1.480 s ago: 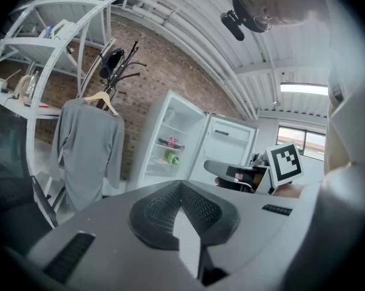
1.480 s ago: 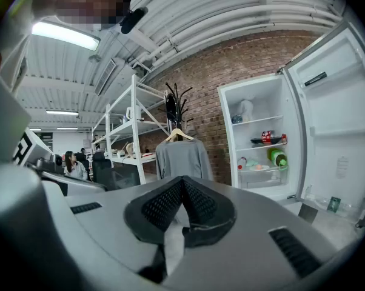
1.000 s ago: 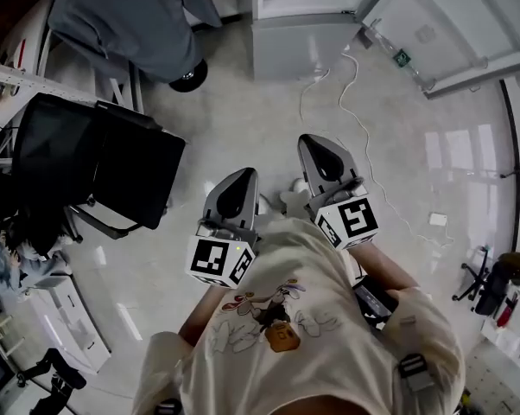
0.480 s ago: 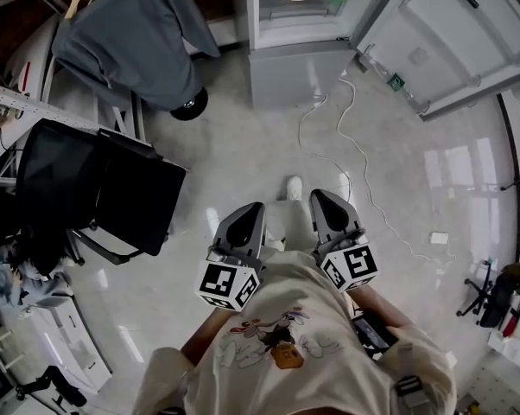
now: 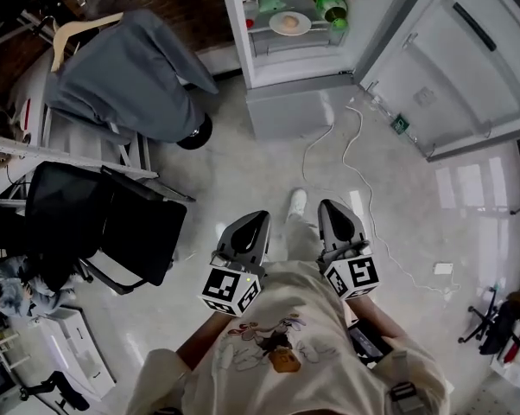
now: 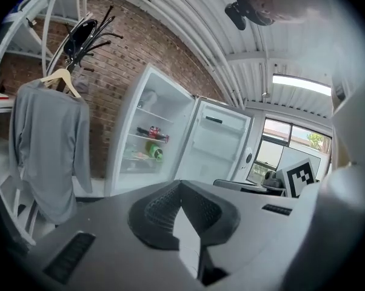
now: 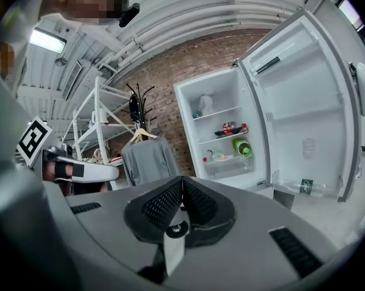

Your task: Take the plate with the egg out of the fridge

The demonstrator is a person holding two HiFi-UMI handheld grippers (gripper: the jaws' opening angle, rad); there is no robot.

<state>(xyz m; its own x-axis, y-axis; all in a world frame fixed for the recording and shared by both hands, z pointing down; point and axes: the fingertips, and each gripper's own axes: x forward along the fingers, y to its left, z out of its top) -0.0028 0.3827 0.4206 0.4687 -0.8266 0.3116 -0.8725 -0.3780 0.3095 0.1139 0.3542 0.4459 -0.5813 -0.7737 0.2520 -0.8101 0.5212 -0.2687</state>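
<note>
The fridge (image 5: pixel 299 54) stands open across the floor, at the top of the head view. On a shelf inside rests a white plate with an egg (image 5: pixel 289 23), next to a green bottle (image 5: pixel 331 7). In the right gripper view the plate (image 7: pixel 222 157) shows small on a middle shelf. My left gripper (image 5: pixel 258 218) and right gripper (image 5: pixel 329 207) are held side by side close to my body, far short of the fridge. Both are shut with nothing between their jaws. The left gripper (image 6: pixel 181 184) and the right gripper (image 7: pixel 182 179) each point toward the open fridge (image 6: pixel 151 139).
The fridge door (image 5: pixel 463 54) is swung wide to the right. A white cable (image 5: pixel 357 158) trails over the shiny floor in front of the fridge. A grey garment on a hanger (image 5: pixel 130 67), a white rack and a black chair (image 5: pixel 104 223) stand at the left.
The view has tilted up and moved toward the fridge, so its shelves and the plate have come into sight. Both grippers stay shut near my body.
</note>
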